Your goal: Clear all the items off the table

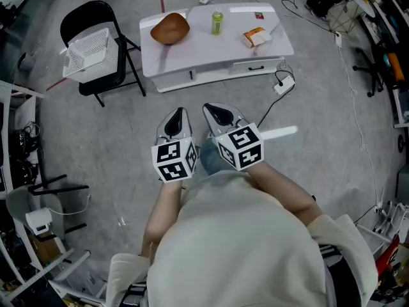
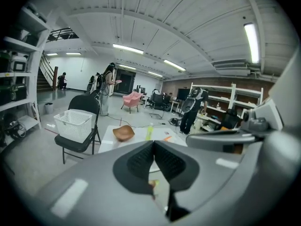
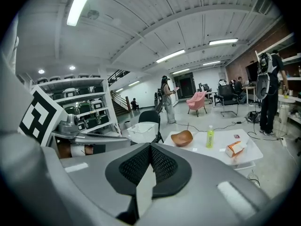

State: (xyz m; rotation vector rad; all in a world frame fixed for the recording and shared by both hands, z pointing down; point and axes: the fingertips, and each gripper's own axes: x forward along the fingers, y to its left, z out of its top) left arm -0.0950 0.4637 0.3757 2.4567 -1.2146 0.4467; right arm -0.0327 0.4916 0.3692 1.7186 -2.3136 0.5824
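- On the table point(image 1: 211, 53), at twelve o'clock from the grippers — a wooden bowl point(image 1: 170, 28), a green bottle point(image 1: 217, 22), an orange carton point(image 1: 255, 38).
- The left gripper point(image 1: 179, 115) and the right gripper point(image 1: 214, 110) are closed — both empty.

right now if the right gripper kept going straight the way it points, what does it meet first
The right gripper would probably meet the white table, at its front near the wooden bowl; only bare floor lies before it. If it tilts down, floor comes first.

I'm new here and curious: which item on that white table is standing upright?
The green bottle. It stands tall between the low wooden bowl and the orange carton, which lies flat.
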